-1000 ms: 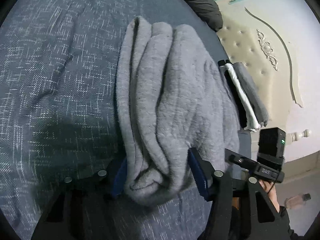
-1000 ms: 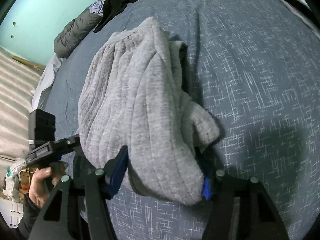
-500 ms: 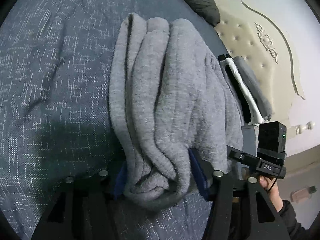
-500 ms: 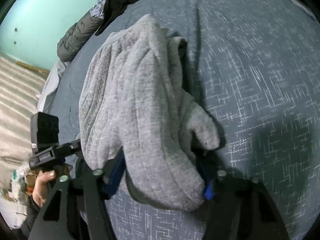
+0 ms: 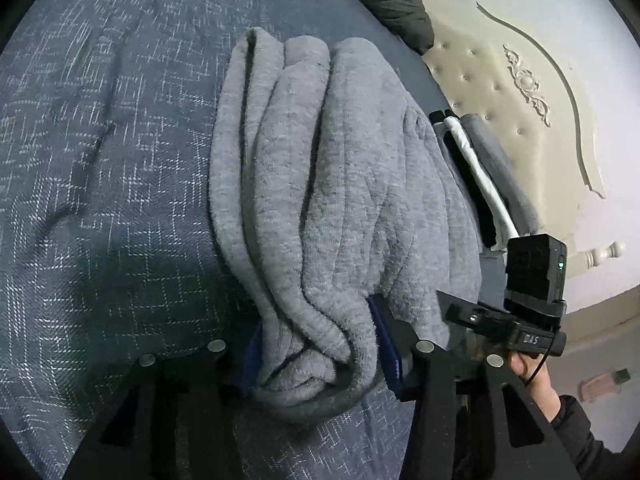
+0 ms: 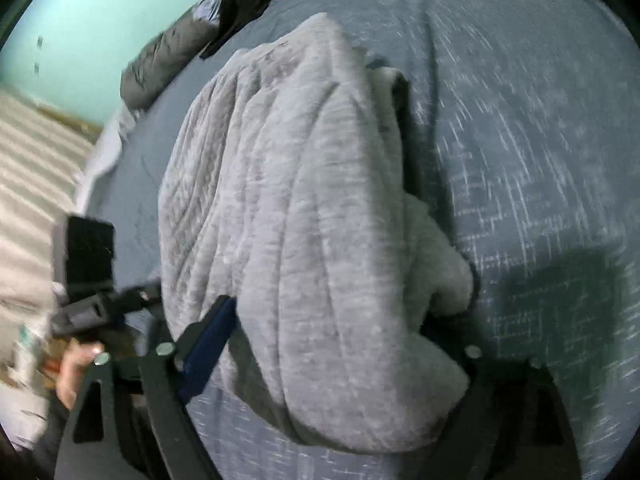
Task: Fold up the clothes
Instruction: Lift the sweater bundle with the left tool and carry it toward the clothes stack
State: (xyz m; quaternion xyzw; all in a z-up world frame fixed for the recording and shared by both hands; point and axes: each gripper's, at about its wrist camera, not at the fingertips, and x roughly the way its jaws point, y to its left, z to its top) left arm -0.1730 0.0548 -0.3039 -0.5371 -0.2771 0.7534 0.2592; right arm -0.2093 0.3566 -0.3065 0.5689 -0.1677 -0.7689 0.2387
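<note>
At the bottom of the left wrist view, the left gripper [image 5: 316, 344] has its jaws clamped on one bunched end of the grey garment [image 5: 328, 200]. At the bottom of the right wrist view, the right gripper [image 6: 340, 340] pinches the opposite end [image 6: 288, 208]; only its left blue pad shows, the other being buried under cloth.

From each pair of jaws the folded bundle runs straight up the frame, so its long axis lies along both grippers' line of sight, and the two face each other across it. It seems slung between them just over the blue bed [image 5: 100, 160].

Farther off, in the right-centre of the left view, a stack of folded clothes [image 5: 480, 168] lies by the padded headboard [image 5: 520, 120]. That stack sits on the right gripper's side, so I judge a carry would lead that way.
</note>
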